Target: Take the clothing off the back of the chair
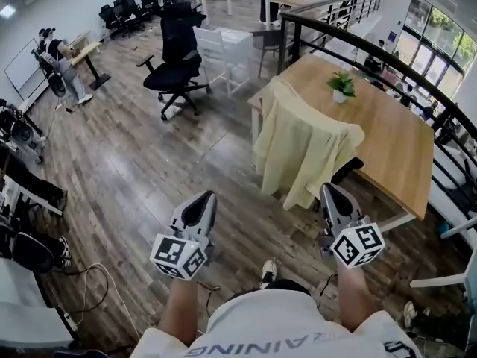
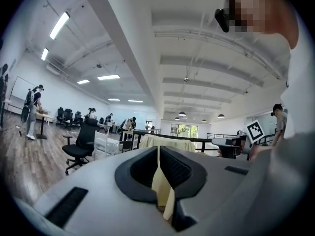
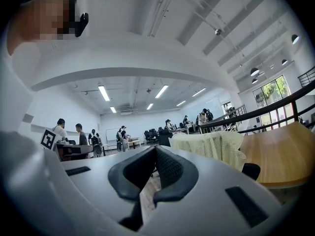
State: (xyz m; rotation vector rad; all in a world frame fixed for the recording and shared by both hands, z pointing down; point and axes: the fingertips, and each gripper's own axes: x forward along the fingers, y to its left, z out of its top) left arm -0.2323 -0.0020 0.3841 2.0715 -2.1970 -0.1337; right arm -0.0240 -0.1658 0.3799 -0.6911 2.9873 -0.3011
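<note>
A pale yellow garment (image 1: 302, 151) hangs over the back of a chair pushed up to the wooden table (image 1: 395, 140); the chair is almost wholly covered by it. Both grippers are held low in front of me, well short of the garment. My left gripper (image 1: 201, 200) is shut and empty, to the garment's lower left. My right gripper (image 1: 330, 192) is shut and empty, just below the garment's hem in the head view. In the left gripper view the garment (image 2: 167, 142) shows far ahead beyond the closed left gripper (image 2: 158, 150). The right gripper view has the garment (image 3: 211, 146) ahead and to the right of the right gripper (image 3: 156, 150).
A small potted plant (image 1: 341, 86) stands on the table. A black railing (image 1: 417, 80) runs behind it. A black office chair (image 1: 175, 69) and a white chair (image 1: 223, 51) stand further back on the wood floor. Cables (image 1: 97, 282) lie at lower left. People stand at the far left.
</note>
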